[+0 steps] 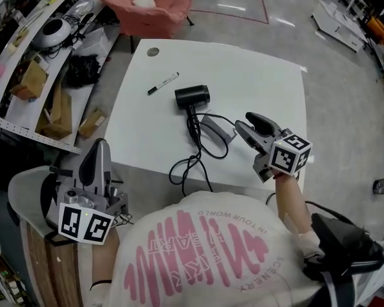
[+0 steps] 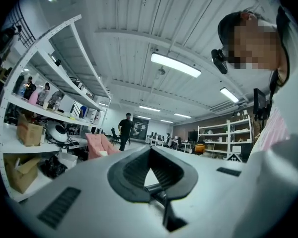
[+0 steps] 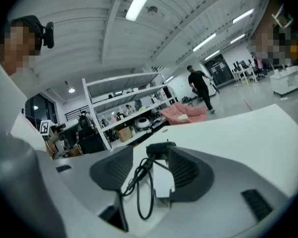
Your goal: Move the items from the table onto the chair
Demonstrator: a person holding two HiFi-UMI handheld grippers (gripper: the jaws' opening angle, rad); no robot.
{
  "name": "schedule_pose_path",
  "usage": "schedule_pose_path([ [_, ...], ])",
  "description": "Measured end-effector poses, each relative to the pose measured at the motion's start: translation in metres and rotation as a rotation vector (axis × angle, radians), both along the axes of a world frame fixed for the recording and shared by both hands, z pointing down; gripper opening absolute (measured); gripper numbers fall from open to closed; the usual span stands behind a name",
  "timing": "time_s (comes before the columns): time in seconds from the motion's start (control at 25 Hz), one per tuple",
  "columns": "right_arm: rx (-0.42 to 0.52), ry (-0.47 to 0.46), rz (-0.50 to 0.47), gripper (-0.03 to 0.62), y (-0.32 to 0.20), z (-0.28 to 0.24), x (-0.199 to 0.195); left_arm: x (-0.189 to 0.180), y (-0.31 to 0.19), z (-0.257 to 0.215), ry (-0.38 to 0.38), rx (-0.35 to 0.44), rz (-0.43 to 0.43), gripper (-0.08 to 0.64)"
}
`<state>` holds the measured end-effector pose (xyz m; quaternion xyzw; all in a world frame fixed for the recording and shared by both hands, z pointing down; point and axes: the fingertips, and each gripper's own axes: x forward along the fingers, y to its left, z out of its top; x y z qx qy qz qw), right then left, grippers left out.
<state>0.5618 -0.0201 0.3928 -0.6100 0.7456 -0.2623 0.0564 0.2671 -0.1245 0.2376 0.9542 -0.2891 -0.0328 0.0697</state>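
The right gripper (image 1: 243,121) points at the hair dryer (image 1: 192,97) on the table (image 1: 256,82). Its fingers are apart so the black cord (image 1: 198,149) can fit between; nothing is pinched yet. The left gripper (image 1: 98,147) hangs low, fingers closed, empty. The pink chair (image 1: 155,8) stands beyond.

The only print that can be read is on the person's shirt (image 1: 205,251) — seen upside down, it shows "WORLD", "HEART" and "SCENERY" — the remaining letters stay unclear.
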Motion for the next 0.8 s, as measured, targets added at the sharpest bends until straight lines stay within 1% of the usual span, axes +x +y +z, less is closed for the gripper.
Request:
schedule_pose_path([
  [0.04, -0.039, 0.000, -0.022, 0.216, -0.001, 0.014, -0.003, -0.001, 0.001, 0.003, -0.008, -0.004, -0.006, 0.011],
  [0.2, -0.197, 0.036, -0.092, 0.216, -0.003, 0.064, -0.014, -0.006, 0.002, 0.004, -0.025, -0.005, -0.030, 0.011],
  [0.28, -0.245, 0.024, -0.108, 0.216, -0.003, 0.080, -0.017, -0.010, 0.004, 0.004, -0.033, -0.011, -0.046, 0.011],
  [0.4, -0.280, 0.008, -0.117, 0.216, -0.004, 0.090, -0.019, -0.016, 0.005, 0.007, -0.043, -0.025, -0.072, 0.011],
  [0.64, -0.312, 0.029, -0.094, 0.215, -0.007, 0.099, -0.016, -0.026, 0.006, 0.010, -0.047, -0.036, -0.099, 0.011],
  [0.68, -0.317, 0.019, -0.090, 0.210, -0.007, 0.099, -0.016, -0.028, 0.006, 0.011, -0.045, -0.038, -0.104, 0.011],
  [0.76, -0.327, -0.017, -0.079, 0.169, -0.005, 0.098, -0.015, -0.031, 0.006, 0.013, -0.042, -0.045, -0.111, 0.011],
  [0.8, -0.333, -0.030, -0.074, 0.169, -0.004, 0.097, -0.015, -0.032, 0.006, 0.014, -0.044, -0.047, -0.112, 0.011],
])
